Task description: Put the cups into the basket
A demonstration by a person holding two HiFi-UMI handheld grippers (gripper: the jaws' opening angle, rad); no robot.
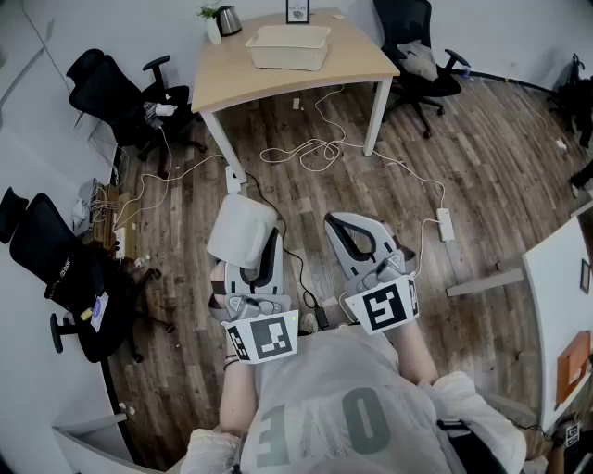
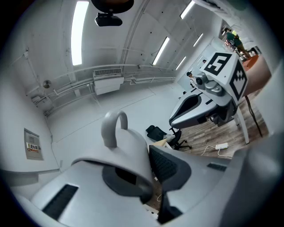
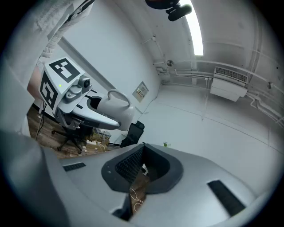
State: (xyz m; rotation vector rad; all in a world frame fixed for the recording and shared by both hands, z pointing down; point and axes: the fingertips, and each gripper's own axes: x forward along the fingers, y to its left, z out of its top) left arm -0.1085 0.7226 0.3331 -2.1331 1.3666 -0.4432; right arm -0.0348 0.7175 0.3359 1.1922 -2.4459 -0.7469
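My left gripper [image 1: 264, 245] is shut on a white cup [image 1: 240, 230], held in the air over the wooden floor. In the left gripper view, the cup [image 2: 126, 146] sits between the jaws with its handle up, and the left gripper [image 2: 148, 166] clamps its wall. My right gripper [image 1: 341, 224] hovers beside it, shut with nothing between its jaws. The right gripper view shows the right gripper [image 3: 139, 172] closed and empty, with the left gripper [image 3: 91, 116] and cup [image 3: 117, 106] off to the left. A cream basket [image 1: 287, 46] stands on the wooden table [image 1: 347, 60] far ahead.
A kettle [image 1: 229, 19] and a small plant [image 1: 211, 20] stand at the table's back left. Black office chairs [image 1: 125, 97] stand at the left and back right. White cables [image 1: 315, 148] and a power strip [image 1: 445, 225] lie on the floor. Another table edge [image 1: 556, 305] is at the right.
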